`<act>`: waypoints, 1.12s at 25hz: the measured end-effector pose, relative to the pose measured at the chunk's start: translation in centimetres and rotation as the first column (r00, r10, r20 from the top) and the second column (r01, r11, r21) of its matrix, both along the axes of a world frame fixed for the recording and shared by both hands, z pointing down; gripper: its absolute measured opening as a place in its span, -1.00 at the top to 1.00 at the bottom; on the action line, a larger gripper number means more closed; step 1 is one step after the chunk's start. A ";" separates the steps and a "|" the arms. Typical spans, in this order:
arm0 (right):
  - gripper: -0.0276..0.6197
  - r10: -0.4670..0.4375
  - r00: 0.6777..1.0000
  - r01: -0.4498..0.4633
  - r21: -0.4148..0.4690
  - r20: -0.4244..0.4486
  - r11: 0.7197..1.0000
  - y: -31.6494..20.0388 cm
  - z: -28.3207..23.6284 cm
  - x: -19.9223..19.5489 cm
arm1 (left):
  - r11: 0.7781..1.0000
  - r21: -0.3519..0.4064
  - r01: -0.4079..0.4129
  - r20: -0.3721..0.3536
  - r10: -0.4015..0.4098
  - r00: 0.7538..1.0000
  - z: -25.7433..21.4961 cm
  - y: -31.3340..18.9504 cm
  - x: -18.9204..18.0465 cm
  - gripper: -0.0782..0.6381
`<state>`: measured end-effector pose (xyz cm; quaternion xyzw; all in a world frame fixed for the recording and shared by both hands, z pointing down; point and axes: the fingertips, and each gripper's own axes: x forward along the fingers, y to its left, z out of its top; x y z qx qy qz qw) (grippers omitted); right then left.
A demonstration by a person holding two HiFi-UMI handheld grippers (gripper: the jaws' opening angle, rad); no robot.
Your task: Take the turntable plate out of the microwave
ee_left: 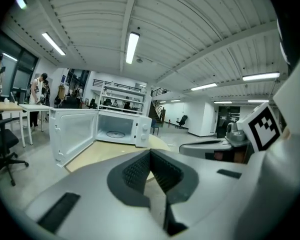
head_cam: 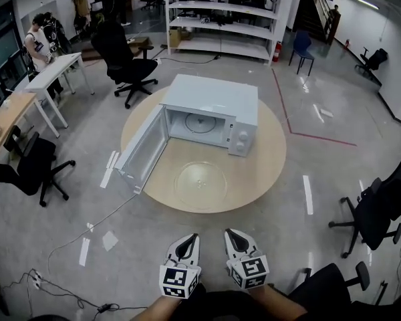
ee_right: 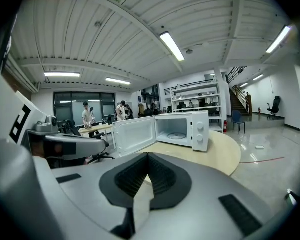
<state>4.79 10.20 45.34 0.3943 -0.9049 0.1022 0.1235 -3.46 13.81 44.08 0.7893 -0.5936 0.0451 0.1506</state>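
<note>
Turntable plate [head_cam: 200,182]: a clear glass disc with the wood showing through it. It is lying flat on the round wooden worktop [head_cam: 267,159], near the front edge. It is outside the oven and not touching it.
Microwave [head_cam: 217,99]: a white box with two dials on the right of its face, sitting toward the worktop's far edge.
Door [head_cam: 142,151]: standing wide open, reaching out to the worktop's left edge, just left of the plate.
Cavity: a round ring [head_cam: 202,122] is showing on its floor.
Left tongs [head_cam: 189,241]: pressed tip to tip and gripping nothing. They are hovering over the grey floor, short of the worktop's front edge, and pointing at the microwave.
Right tongs [head_cam: 234,238]: also closed tight and empty, hovering just beside the left pair.
Around: a black office chair [head_cam: 130,65] is standing beyond the worktop's far-left edge. White shelving [head_cam: 220,25] is standing behind it. A cable [head_cam: 93,223] is trailing across the floor from the worktop's left edge. A person [head_cam: 37,45] is standing at a white desk [head_cam: 57,72], well apart.
</note>
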 end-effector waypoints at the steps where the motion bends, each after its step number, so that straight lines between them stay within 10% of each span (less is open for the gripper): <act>1: 0.86 -0.002 1.000 0.002 0.005 0.004 1.000 0.7 -0.2 0.8 | 1.000 0.005 0.001 0.008 -0.001 1.000 -0.2 0.7 1.0 0.65; 28: 0.86 -0.170 0.983 0.164 0.082 0.070 0.983 20.6 -3.9 16.8 | 0.979 0.040 0.198 0.051 -0.200 0.979 -3.3 22.0 17.9 0.65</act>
